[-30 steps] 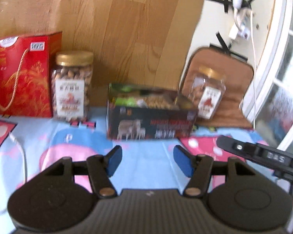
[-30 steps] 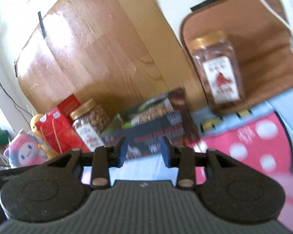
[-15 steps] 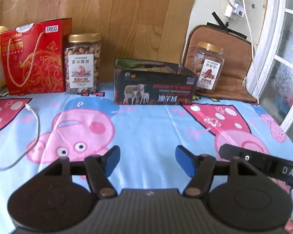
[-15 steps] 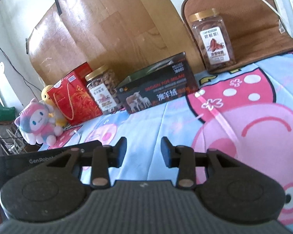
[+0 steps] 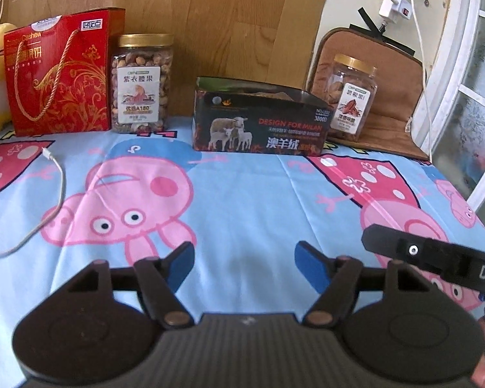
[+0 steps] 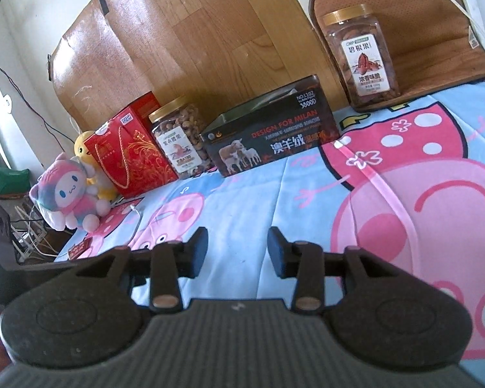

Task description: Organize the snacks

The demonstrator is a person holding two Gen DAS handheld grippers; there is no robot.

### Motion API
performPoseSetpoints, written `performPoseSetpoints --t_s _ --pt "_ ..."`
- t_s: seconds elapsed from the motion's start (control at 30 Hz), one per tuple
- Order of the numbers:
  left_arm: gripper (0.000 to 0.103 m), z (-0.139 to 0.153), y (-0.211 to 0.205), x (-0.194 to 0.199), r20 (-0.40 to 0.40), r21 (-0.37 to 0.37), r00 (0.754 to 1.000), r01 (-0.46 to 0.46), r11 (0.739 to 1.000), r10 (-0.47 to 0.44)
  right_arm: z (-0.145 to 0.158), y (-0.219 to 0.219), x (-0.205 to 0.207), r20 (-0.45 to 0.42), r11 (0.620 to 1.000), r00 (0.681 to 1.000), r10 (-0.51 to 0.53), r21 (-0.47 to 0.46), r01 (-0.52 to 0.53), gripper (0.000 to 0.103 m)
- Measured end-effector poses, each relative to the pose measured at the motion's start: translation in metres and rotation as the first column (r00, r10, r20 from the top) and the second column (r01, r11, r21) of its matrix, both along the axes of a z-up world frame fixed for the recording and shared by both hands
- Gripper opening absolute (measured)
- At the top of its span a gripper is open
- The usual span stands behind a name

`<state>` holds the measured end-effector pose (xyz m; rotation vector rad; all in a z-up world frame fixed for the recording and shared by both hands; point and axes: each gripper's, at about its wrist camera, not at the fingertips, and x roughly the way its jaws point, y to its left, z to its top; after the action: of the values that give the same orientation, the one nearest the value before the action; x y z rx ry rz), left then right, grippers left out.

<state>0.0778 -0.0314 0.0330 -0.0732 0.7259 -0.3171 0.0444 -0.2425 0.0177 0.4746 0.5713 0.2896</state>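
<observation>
I'm seeing everything lining up along the bed sheet's (image 5: 242,200) far edge, against the wooden board (image 5: 210,16). Gift bag (image 5: 59,74) is sitting toward the far-left corner, cashew jar (image 5: 142,84) just beside it on its right. Open box (image 5: 258,118) is sitting mid-edge, right of that jar. Pecan jar (image 5: 350,97) is standing on the cushion (image 5: 388,97) toward the far-right corner, behind the box's right end. Cable (image 5: 56,194) is lying near the left edge, before the bag.

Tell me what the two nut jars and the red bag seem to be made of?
Both nut jars look like clear glossy plastic, since the nuts show through, with gold lids, metal or plastic. The red bag looks like glossy printed card, stiff-edged, with twisted gold cord handles.
</observation>
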Motion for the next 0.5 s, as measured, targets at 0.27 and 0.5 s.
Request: performPoseSetpoints --t_s 0.27,0.5 --pt "0.072 -0.0003 0.0048 -0.0012 0.007 -0.029 1.0 0.001 1.0 -0.001 0.0024 0.0041 -0.0021 0.001 0.999 1.0 -0.017 -0.041 0.018 0.046" --pt "0.083 0.0066 0.0071 -0.009 0.057 -0.02 0.998 -0.002 1.0 0.004 0.0071 0.0055 -0.0058 0.016 0.999 0.999 -0.032 -0.041 0.032 0.048"
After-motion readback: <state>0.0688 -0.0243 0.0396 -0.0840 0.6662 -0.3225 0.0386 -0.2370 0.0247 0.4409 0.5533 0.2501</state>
